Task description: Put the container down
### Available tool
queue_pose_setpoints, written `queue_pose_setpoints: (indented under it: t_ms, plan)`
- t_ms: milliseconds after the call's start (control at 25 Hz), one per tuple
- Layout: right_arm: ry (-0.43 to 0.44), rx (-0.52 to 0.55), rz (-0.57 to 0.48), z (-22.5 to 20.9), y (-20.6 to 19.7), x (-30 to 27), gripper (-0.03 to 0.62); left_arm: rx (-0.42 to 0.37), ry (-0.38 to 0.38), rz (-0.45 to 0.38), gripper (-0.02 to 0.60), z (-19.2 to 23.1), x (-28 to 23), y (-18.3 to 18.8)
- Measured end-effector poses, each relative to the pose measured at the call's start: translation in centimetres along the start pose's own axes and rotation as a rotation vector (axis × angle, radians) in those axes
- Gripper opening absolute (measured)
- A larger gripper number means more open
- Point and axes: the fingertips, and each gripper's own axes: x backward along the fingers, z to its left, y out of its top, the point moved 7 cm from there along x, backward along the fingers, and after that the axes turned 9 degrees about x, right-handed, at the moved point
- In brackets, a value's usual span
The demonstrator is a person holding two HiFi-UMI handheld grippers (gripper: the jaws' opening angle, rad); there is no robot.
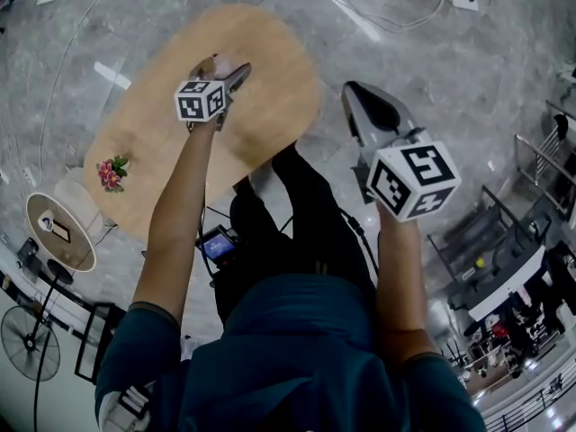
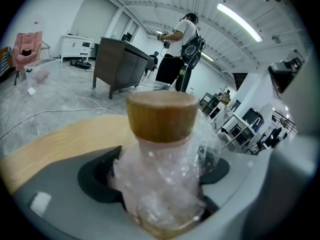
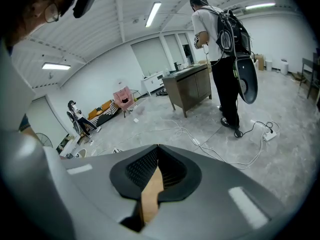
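Left gripper (image 1: 227,73): jaws clamped on the container (image 2: 161,179), wooden lid (image 2: 161,116) pointing outward along the jaws
Container position: over the wooden table (image 1: 162,124); contact not discernible
Right gripper (image 3: 156,154): jaws together, empty, beyond the table edge
Likely move: lower with the left
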Motion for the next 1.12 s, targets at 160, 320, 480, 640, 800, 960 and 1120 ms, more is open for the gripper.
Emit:
queue_pose_setpoints:
  t_ms: [160,320,480,640,800,960,1120]
  plan:
    - [-0.005,-0.010,0.011,-0.4,-0.9,-0.3,0.009,-0.022,0.017,0.025,0.410,0.8,-1.1,-0.9]
    - [-0.007,-0.016,0.026,-0.6,-2.1,-0.7,0.009,-0.042,0.035,0.046,0.410,1.6,-2.2,-2.0]
    - [-0.009,-0.023,0.040,-1.1,-3.0,-0.9,0.009,-0.050,0.048,0.065,0.410,2.0,-3.3,-2.9]
    - [-0.011,-0.026,0.048,-1.2,-3.7,-1.0,0.009,-0.059,0.066,0.069,0.410,2.3,-3.7,-3.7]
    - [-0.011,-0.029,0.053,-1.2,-4.1,-1.0,0.009,-0.084,0.080,0.062,0.410,2.5,-4.0,-4.2]
    - [-0.009,-0.028,0.052,-1.0,-4.6,-1.2,0.009,-0.153,0.090,0.050,0.410,2.4,-4.1,-4.6]
    - [-0.006,-0.031,0.054,-0.7,-4.9,-1.1,0.009,-0.256,0.121,0.050,0.411,2.2,-4.3,-5.2]
